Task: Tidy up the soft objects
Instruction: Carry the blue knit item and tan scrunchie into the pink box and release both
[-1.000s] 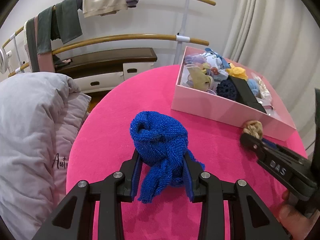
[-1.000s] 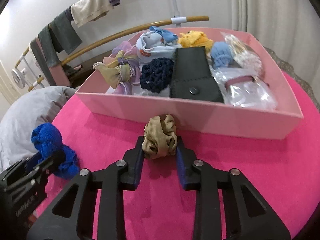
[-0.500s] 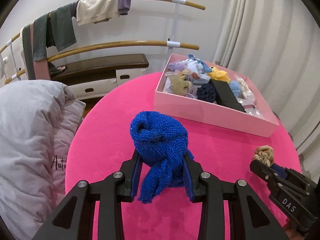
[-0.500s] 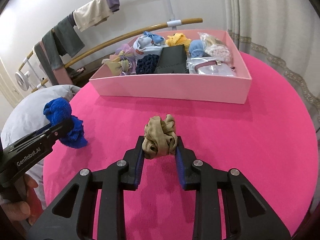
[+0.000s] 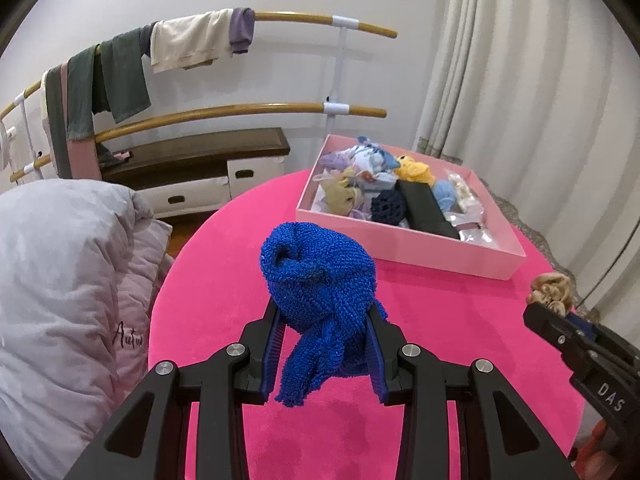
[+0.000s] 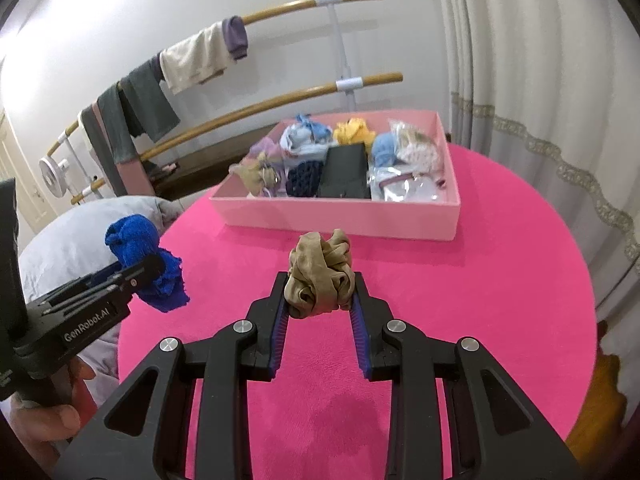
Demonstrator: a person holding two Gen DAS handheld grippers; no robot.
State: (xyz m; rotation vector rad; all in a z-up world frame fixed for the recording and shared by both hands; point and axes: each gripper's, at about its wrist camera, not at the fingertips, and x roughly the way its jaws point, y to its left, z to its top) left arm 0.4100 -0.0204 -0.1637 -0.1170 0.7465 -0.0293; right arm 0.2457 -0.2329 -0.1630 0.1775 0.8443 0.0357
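Pink cloth covers the round table (image 5: 224, 264) under both claws, with white curtains (image 5: 520, 80) to the right and a wall behind. At the left claw (image 5: 325, 344) the jaws are clamped on a blue knit sock (image 5: 320, 280), bunched into a ball above the pads with a loose end hanging below them, lifted clear of the cloth. At the right claw (image 6: 319, 300) the jaws are closed tight on a tan scrunchie (image 6: 320, 276), also held above the cloth. In the right view the left claw shows at the left edge with a hand (image 6: 48, 420) under it; in the left view the right claw sits at the right edge, well apart from the left one. Beyond both, at the table's far right, lies a pink box (image 6: 340, 216) filled with soft items: a navy knit piece (image 6: 305, 178), a black pouch (image 6: 346, 172), a yellow one (image 6: 352, 130), light blue ones and clear bags. Left of the table is a grey duvet (image 5: 60, 280). Farther back, clothes (image 5: 120, 72) hang over wooden rails (image 5: 240, 112) above a low bench (image 5: 200, 156).
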